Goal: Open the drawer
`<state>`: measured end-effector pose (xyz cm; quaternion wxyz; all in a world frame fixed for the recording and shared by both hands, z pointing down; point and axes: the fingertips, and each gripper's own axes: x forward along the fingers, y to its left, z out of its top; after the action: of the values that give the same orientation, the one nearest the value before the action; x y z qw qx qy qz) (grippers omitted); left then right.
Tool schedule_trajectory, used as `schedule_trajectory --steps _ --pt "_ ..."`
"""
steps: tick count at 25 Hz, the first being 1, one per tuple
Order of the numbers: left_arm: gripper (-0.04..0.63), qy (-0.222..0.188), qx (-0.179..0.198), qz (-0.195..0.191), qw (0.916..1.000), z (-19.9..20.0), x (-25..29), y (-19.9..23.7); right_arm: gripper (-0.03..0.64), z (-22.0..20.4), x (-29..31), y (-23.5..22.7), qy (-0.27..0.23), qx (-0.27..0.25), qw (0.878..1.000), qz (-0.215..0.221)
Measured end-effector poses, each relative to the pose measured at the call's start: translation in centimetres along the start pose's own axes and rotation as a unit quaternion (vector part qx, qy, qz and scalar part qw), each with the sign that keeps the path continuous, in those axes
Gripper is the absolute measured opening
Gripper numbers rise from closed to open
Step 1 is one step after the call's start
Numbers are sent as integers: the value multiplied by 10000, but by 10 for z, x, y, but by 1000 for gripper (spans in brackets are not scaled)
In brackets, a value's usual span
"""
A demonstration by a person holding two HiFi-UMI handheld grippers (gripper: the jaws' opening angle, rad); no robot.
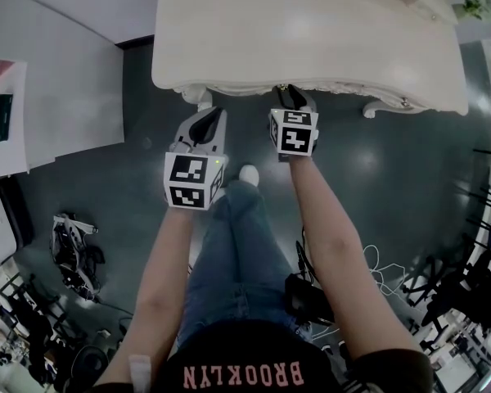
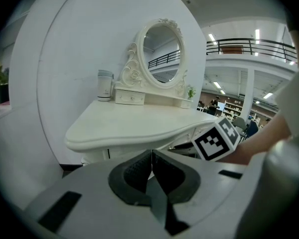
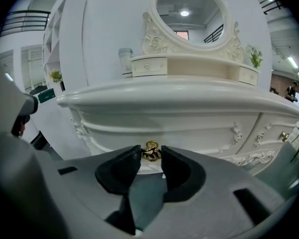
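A white dressing table [image 1: 311, 31] stands in front of me, its carved drawer front [image 3: 189, 128] bearing a small gold handle [image 3: 150, 152]. My right gripper [image 3: 151, 156] is under the tabletop edge, one jaw on either side of that handle, and the pads touch it on both sides. In the head view the right gripper [image 1: 292, 95] reaches beneath the table's front edge. My left gripper [image 1: 211, 115] hangs a little to the left, short of the table. Its pads [image 2: 144, 171] meet with nothing between them.
An oval mirror [image 2: 162, 49], small drawer boxes and a jar [image 2: 105, 86] stand on the tabletop. The person's leg and white shoe [image 1: 249, 173] are below the grippers. Cables and stands [image 1: 74, 252] lie on the dark floor at left and right. A white wall [image 1: 49, 97] is at left.
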<state>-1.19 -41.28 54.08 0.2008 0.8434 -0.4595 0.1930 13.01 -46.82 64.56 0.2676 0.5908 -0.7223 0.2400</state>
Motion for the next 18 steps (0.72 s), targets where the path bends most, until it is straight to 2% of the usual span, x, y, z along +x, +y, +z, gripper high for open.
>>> schedule_trajectory --steps 18 --pt "5 69 38 -218 9997 -13 -17 0 112 -3 -7 -4 173 336 9987 -338"
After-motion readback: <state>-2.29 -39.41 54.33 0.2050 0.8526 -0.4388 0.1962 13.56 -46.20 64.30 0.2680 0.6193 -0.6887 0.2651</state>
